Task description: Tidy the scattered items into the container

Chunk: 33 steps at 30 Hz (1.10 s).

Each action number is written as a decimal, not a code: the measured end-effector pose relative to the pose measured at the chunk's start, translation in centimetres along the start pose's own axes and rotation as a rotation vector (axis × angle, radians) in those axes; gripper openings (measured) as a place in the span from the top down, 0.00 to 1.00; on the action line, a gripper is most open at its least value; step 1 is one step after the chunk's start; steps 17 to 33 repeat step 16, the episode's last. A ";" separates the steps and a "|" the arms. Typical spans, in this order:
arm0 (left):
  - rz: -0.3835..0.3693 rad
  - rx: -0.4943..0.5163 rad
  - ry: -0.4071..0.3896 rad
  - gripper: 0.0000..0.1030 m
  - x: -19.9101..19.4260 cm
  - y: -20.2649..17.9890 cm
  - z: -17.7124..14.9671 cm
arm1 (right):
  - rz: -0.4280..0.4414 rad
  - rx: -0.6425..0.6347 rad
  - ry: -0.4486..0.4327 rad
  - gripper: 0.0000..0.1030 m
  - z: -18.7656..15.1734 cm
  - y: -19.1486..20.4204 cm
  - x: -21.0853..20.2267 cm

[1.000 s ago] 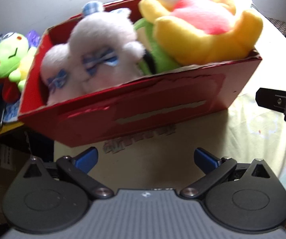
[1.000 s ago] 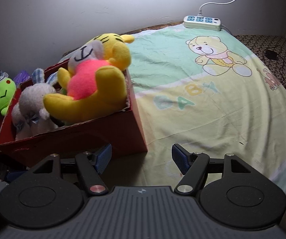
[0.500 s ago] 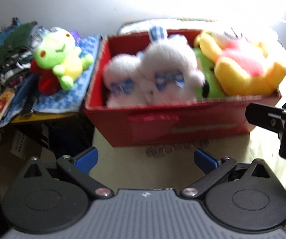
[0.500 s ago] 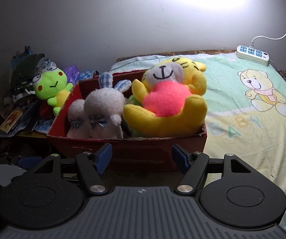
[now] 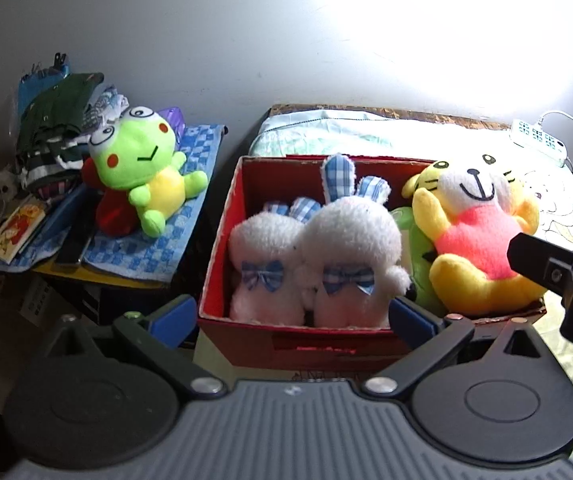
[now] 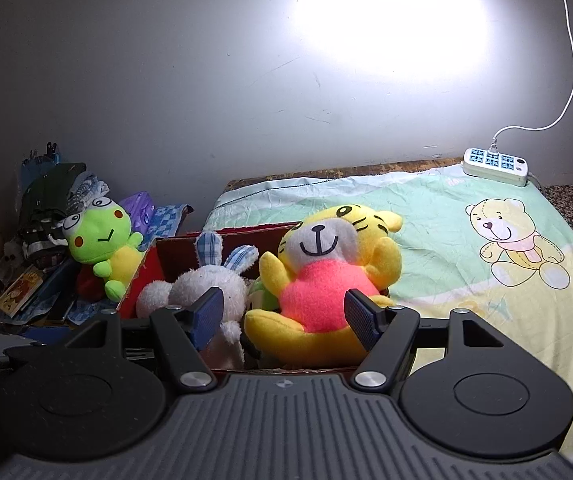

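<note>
A red cardboard box point(image 5: 306, 344) point(image 6: 146, 276) sits on the bed's left end. Inside lie two white bunny plushes point(image 5: 326, 256) point(image 6: 202, 284), a green plush point(image 5: 414, 248) mostly hidden, and a yellow tiger plush point(image 5: 482, 240) point(image 6: 326, 276) in a pink shirt. My left gripper point(image 5: 294, 320) hangs open in front of the box, holding nothing. My right gripper point(image 6: 284, 316) is open too, empty, just before the tiger; it shows at the right edge of the left wrist view point(image 5: 558, 276). A green frog plush point(image 5: 142, 172) point(image 6: 102, 244) sits outside the box, on a blue checked towel.
The blue checked towel point(image 5: 158, 240) lies on a low side stand left of the bed, with folded clothes point(image 5: 58, 136), booklets point(image 5: 18, 228) and clutter. The bed sheet point(image 6: 466, 256) with a bear print spreads to the right. A white power strip point(image 6: 494, 162) lies by the wall.
Both grippers have drawn back and risen from the box, and their views have swung left, so the box now sits farther off and the frog's stand shows fully. Both stayed open.
</note>
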<state>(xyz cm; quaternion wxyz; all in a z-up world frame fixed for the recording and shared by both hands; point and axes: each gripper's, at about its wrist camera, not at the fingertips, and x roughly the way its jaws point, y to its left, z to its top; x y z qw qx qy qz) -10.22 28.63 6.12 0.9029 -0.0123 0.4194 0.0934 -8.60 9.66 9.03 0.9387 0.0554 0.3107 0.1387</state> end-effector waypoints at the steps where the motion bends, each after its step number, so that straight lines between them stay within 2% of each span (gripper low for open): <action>1: -0.003 -0.004 0.000 0.01 0.1 -0.1 0.1 | -0.004 0.004 -0.004 0.32 0.0 -0.1 0.0; 10: -0.043 0.001 -0.004 0.01 1.0 -0.6 0.2 | -0.025 0.029 -0.001 0.32 -0.2 -0.5 0.4; 16: 0.014 0.009 -0.055 0.05 1.0 -0.8 0.6 | -0.035 0.039 -0.010 0.32 -0.1 -0.5 0.8; 33: 0.014 0.009 -0.055 0.05 1.0 -0.8 0.6 | -0.035 0.039 -0.010 0.32 -0.1 -0.5 0.8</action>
